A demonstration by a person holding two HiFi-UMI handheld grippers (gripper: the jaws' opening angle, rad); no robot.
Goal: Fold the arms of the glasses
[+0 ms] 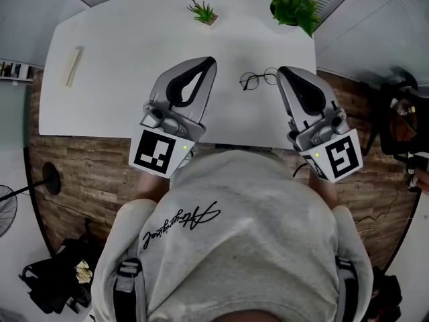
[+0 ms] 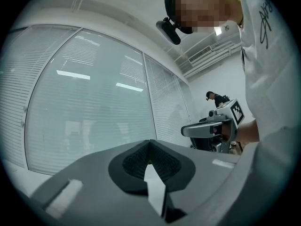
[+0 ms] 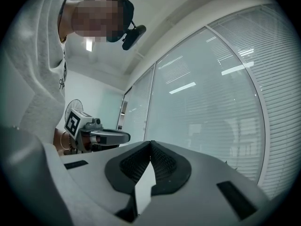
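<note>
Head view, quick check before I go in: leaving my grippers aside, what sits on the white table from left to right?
pale stick → small potted plant → glasses → large leafy plant

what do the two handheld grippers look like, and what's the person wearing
The left gripper and right gripper are light grey tapering shells, each with a black teardrop-shaped opening lined by dark ribbed pads. Each has a marker cube at the rear, white with black squares. The person wears a light grey sweatshirt with black script lettering.
</note>
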